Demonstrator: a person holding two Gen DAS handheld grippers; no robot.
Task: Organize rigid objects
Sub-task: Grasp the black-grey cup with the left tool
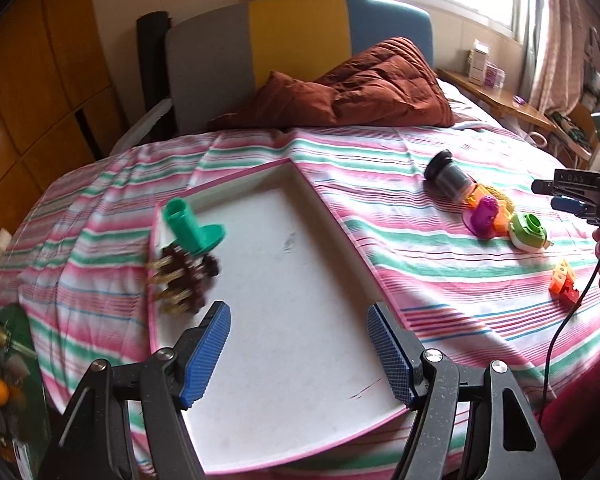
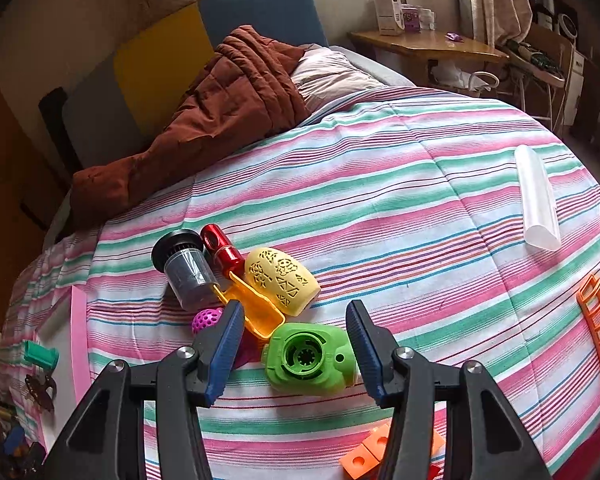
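Left gripper [image 1: 298,354] hangs over the white tray [image 1: 300,280], jaws apart and nothing between them, bare tray floor filling the lower centre of its view. Only two pieces sit in that tray, both at its left edge: a teal flanged tube [image 1: 192,226] and, just below it, a dark bristly cluster [image 1: 184,280] too blurred to name with confidence. So the sorting looks barely begun, by my reckoning. Over in the right wrist view, the right gripper [image 2: 296,354] hovers low with its jaws spread either side of the green round-faced toy [image 2: 310,358], pads not touching it, so nothing is gripped yet. That toy lies at lower centre on the striped bedspread [image 2: 420,200], its circular opening facing up toward the camera, its longer side running left to right across the frame. Just above it the pile waits: yellow patterned capsule [image 2: 282,280], orange scoop [image 2: 252,308], red cylinder [image 2: 222,246], dark lidded jar [image 2: 186,270], all pointing toward the upper left. A clear tube [image 2: 536,200] lies well apart at right.
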